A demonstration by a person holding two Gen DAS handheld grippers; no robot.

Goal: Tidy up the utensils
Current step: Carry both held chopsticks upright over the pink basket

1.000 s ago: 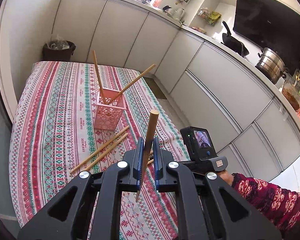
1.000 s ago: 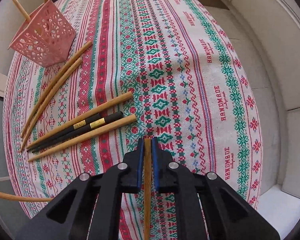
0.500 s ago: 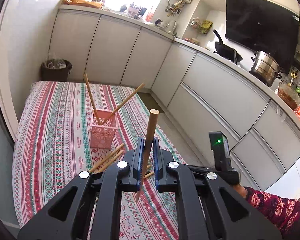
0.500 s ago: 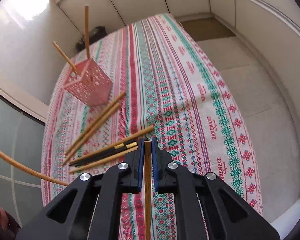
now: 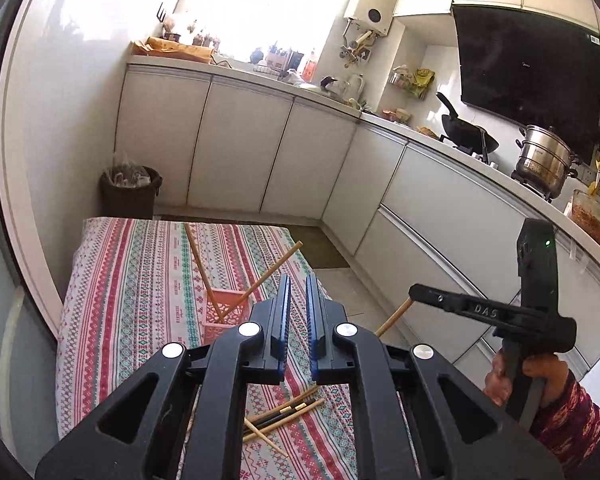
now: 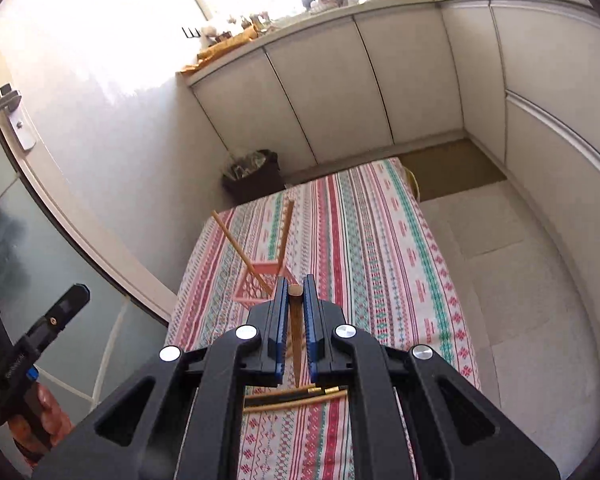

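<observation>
Pinching a wooden chopstick (image 6: pixel 295 328), the right gripper (image 6: pixel 296 300) is hovering above the striped tablecloth (image 6: pixel 364 240). Left gripper (image 5: pixel 296 304) is showing nothing between its near-closed jaws. Pink basket (image 6: pixel 260 286) is holding two chopsticks; more are lying loose (image 5: pixel 284 416).

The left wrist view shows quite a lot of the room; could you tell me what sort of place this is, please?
Most likely a home kitchen: a steel pot and black wok sit on a stove, under a dark range hood, beside white cabinets.
</observation>
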